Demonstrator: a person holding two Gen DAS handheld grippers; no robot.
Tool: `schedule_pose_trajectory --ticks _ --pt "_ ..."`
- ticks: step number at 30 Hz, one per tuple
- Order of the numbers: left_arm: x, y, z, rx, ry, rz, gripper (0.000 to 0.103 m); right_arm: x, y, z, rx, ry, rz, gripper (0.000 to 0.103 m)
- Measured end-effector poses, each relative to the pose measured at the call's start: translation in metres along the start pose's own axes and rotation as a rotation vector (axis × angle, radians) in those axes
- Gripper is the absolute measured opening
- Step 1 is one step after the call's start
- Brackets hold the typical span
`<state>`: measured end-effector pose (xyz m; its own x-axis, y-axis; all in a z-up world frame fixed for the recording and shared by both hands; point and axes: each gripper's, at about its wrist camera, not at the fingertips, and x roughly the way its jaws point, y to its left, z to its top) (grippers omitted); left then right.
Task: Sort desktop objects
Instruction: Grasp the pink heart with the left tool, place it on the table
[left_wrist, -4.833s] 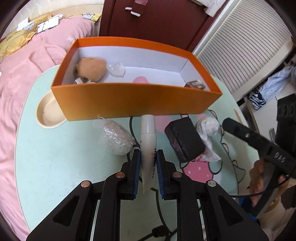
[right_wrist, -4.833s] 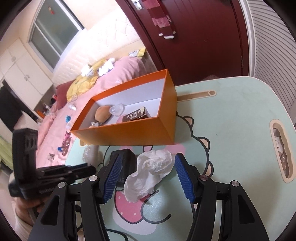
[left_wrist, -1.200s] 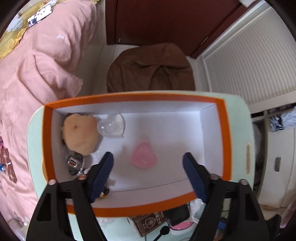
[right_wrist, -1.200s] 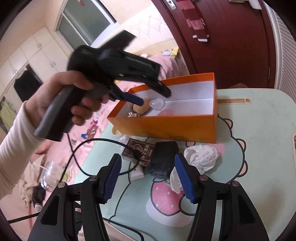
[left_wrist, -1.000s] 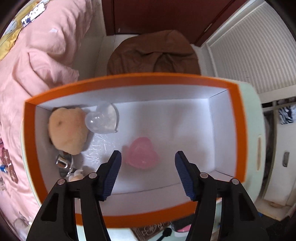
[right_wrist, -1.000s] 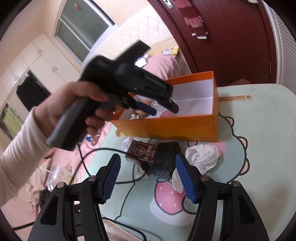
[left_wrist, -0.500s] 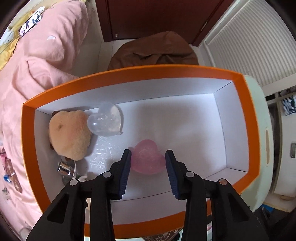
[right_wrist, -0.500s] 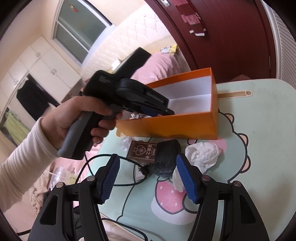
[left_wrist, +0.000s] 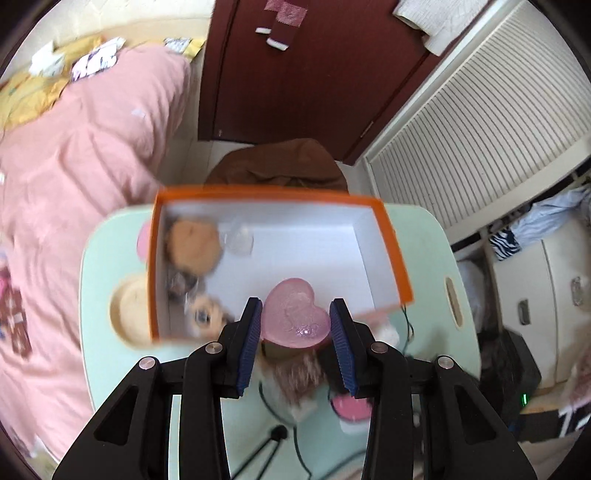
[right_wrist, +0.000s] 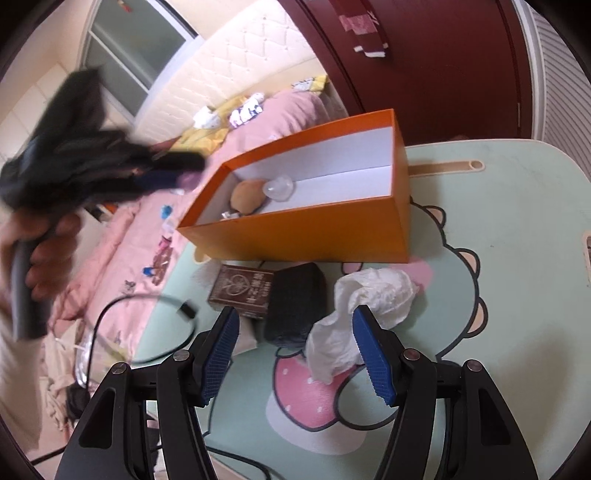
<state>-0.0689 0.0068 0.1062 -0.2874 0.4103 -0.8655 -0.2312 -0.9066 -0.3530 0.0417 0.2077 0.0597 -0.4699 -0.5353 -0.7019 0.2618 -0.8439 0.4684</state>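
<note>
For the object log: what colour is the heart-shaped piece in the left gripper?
Translucent pink heart, clearest in the left wrist view.

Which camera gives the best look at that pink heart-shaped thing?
The left wrist view: the pink heart sits sharp and central between the left gripper pads, above the orange box. The right wrist view shows only a purplish blur at that gripper's tip.

I can't make out the items at the orange box (left_wrist: 391, 243) left end in the left wrist view, all motion-smeared; the pink heart (left_wrist: 295, 319) covers whatever lies under it. From the right wrist view my left gripper (right_wrist: 184, 173) is a dark blur, its load unreadable, and the sleeve (right_wrist: 18, 387) is cut off by the frame edge
</note>
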Motion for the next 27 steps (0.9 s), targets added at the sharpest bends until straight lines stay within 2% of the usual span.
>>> schedule_pose_trajectory --ticks 5,10,18,19,20,22,24,27 --pt "0.007 0.017 -0.046 -0.055 0.008 -0.028 0.039 0.002 -0.004 -0.003 0.001 -0.009 -0.038 0.064" --pt "0.03 0.036 -0.074 -0.144 0.0 -0.076 0.039 0.005 -0.008 -0.005 0.025 -0.003 -0.04 0.064" --pt "0.03 0.03 -0.087 -0.07 -0.141 -0.014 0.041 0.003 -0.006 -0.004 0.026 0.007 -0.069 0.064" --pt "0.027 0.029 -0.089 -0.058 -0.167 -0.008 0.048 0.002 -0.006 -0.005 0.029 0.009 -0.074 0.064" --pt "0.022 0.028 -0.091 -0.047 -0.199 -0.003 0.062 0.002 -0.005 -0.005 0.029 0.009 -0.077 0.064" --pt "0.011 0.029 -0.095 -0.035 -0.272 0.019 0.076 0.0 -0.004 -0.006 0.027 0.007 -0.085 0.064" --pt "-0.001 0.033 -0.099 -0.03 -0.345 0.045 0.077 -0.002 -0.003 -0.005 0.023 0.002 -0.095 0.064" --pt "-0.012 0.051 -0.104 -0.1 -0.391 0.053 0.077 -0.004 -0.002 -0.002 0.018 -0.004 -0.106 0.064"
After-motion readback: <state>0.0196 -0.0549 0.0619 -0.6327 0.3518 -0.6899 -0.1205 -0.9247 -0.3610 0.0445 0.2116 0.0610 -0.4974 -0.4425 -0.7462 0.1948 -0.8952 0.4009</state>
